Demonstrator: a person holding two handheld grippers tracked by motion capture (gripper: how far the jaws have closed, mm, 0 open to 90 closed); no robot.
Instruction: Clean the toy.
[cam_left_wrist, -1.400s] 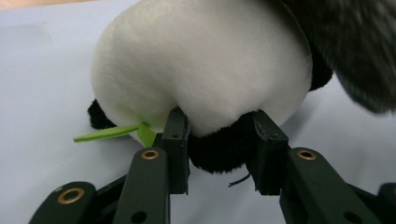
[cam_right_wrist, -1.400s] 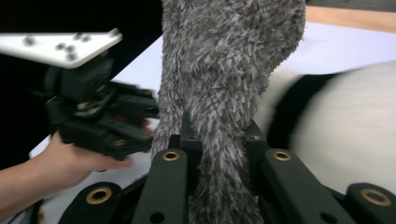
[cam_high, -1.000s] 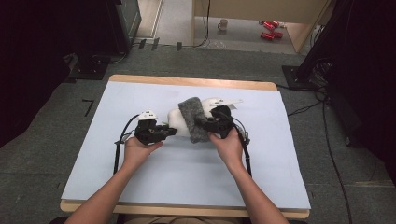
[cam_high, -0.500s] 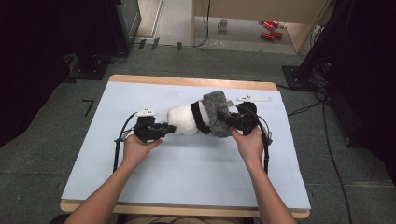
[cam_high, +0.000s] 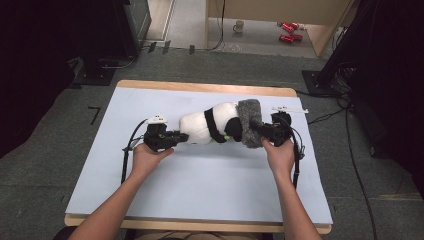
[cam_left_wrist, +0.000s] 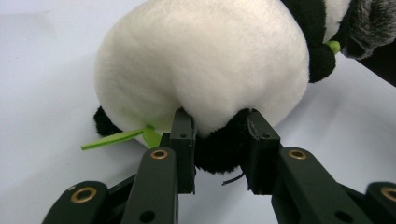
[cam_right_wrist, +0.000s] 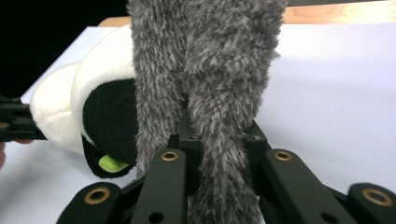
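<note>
My left gripper (cam_high: 184, 137) pinches a black limb at one end of the panda plush (cam_high: 210, 125), which lies on its side on the pale blue table mat (cam_high: 200, 190). My right gripper (cam_high: 256, 131) is clamped on a fold of the grey furry cloth (cam_high: 249, 122) at the plush's other end. A green felt leaf (cam_left_wrist: 114, 138) protrudes beside my left jaws.

A wooden table (cam_high: 200, 87) carries a pale blue sheet (cam_high: 200, 190) over most of its top. A panda plush (cam_high: 210, 127) lies on the sheet.
</note>
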